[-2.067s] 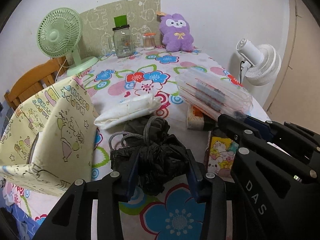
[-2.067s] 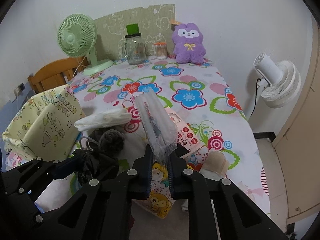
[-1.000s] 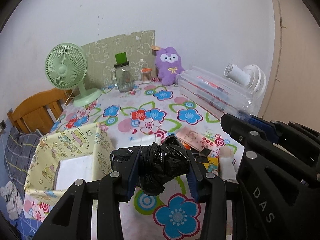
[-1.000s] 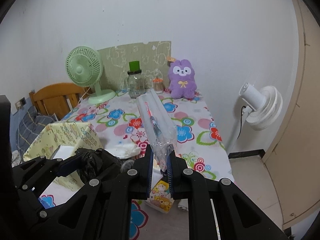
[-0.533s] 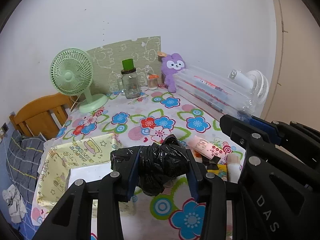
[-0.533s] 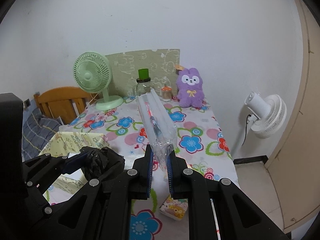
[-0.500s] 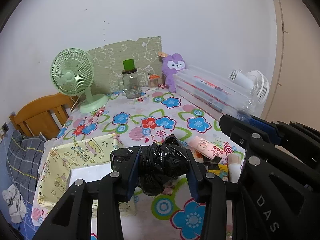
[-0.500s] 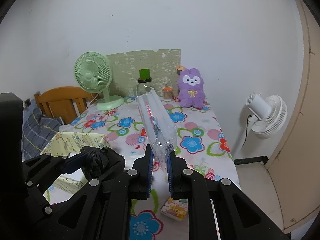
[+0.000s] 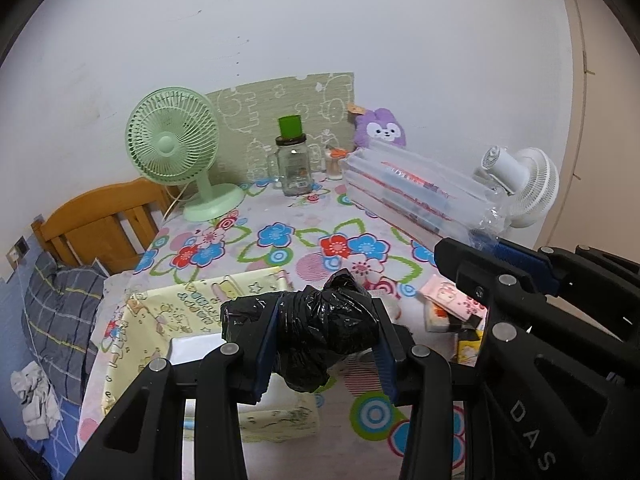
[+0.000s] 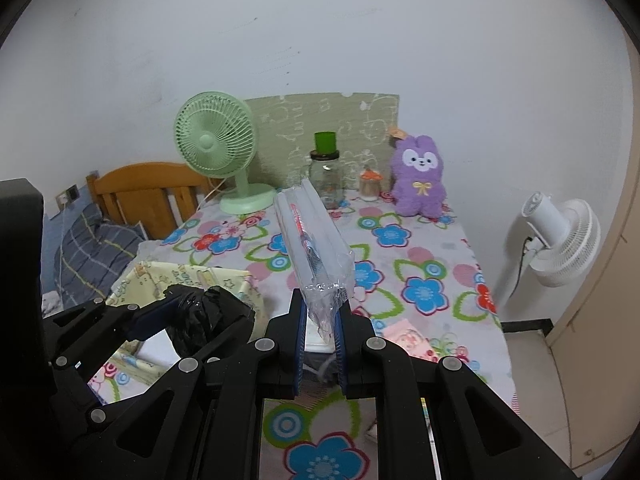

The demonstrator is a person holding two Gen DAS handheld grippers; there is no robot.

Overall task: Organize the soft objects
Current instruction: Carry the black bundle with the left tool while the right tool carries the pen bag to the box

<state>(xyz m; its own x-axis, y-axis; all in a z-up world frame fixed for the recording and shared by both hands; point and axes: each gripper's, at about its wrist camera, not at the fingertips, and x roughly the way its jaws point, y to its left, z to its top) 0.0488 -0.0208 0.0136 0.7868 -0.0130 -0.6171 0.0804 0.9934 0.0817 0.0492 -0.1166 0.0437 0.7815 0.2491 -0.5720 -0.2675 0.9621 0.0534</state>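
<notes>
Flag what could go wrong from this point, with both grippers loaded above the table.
1. The right gripper pinches only the crumpled end of the long clear inflated pack; the rest juts forward unsupported and could slip or sag.
2. That pack's far end reaches toward the glass jar; a swing might tip it.
3. The left gripper squeezes a bunched black plastic bag; loose folds may snag on the yellow fabric bin's rim.

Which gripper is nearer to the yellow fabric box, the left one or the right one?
Left. The left gripper, shut on a black bag, hangs over the box. The right gripper, holding an air-cushion pack, is off to its side.
</notes>
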